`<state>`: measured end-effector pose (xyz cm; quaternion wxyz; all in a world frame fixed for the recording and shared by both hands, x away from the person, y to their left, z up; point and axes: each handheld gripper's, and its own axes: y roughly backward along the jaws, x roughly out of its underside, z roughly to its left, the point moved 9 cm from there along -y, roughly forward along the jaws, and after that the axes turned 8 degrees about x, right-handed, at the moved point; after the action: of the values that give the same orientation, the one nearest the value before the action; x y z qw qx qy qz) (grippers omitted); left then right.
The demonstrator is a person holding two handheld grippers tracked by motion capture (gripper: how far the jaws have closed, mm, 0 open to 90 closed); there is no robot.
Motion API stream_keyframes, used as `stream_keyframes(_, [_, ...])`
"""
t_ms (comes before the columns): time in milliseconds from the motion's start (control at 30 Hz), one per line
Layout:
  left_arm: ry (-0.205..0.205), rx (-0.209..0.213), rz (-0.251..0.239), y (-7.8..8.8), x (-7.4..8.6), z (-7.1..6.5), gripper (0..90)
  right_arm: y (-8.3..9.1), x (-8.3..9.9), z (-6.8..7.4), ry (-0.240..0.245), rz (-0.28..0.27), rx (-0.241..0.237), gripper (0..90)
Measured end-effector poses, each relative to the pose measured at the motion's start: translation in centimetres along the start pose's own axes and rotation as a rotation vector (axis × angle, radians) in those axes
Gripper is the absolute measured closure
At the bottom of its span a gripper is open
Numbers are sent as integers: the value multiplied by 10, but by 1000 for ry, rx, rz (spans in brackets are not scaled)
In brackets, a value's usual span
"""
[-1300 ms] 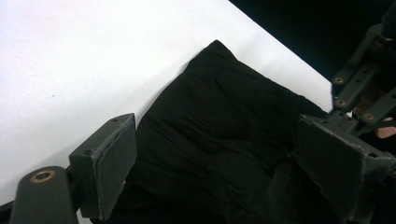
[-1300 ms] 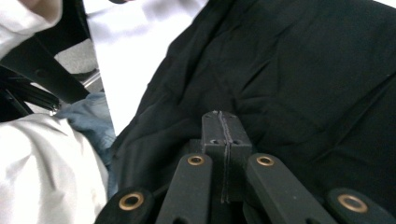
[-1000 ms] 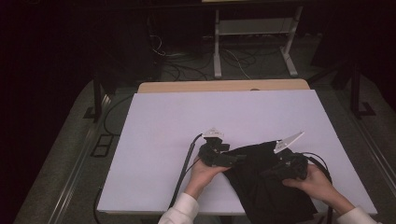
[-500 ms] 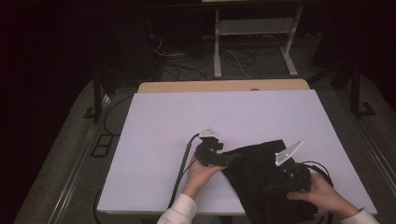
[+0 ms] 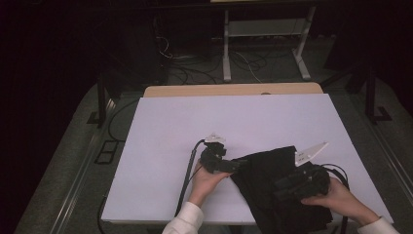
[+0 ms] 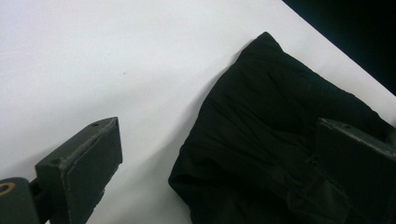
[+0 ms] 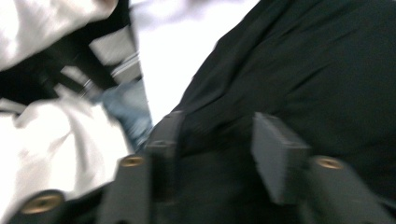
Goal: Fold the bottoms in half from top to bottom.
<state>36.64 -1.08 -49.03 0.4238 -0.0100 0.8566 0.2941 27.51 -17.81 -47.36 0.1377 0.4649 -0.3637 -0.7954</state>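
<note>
A black garment point(image 5: 277, 185) lies crumpled on the near right part of a white table point(image 5: 195, 122), its edge hanging over the person's side. The left gripper point(image 6: 210, 158) rests at the cloth's left edge, jaws spread wide and gripping nothing — a fold sits loose between them. The right gripper point(image 7: 215, 144), low over the garment's near side, has just been opening — its jaws stand apart above the dark fabric, released.
</note>
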Motion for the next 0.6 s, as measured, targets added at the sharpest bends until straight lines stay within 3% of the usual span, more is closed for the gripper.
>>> stream_keyframes(133, [19, 19, -2, -2, 0, 0, 19, 13, -11, -23, -37, -65, 74, 258])
stream_keyframes(200, [27, 26, 0, -4, 1, 0, 19, 20, -15, -41, -54, -103, 142, 152])
stream_keyframes(267, [31, 30, 9, -6, 2, 0, 20, 26, -17, -58, -80, -134, 186, 134])
stream_keyframes(400, [41, 42, 21, -9, 4, 0, 20, 34, -16, -84, -108, -151, 218, 21])
stream_keyframes(600, [42, 51, 33, -12, 6, 1, 21, 38, -15, -112, -143, -173, 236, 21])
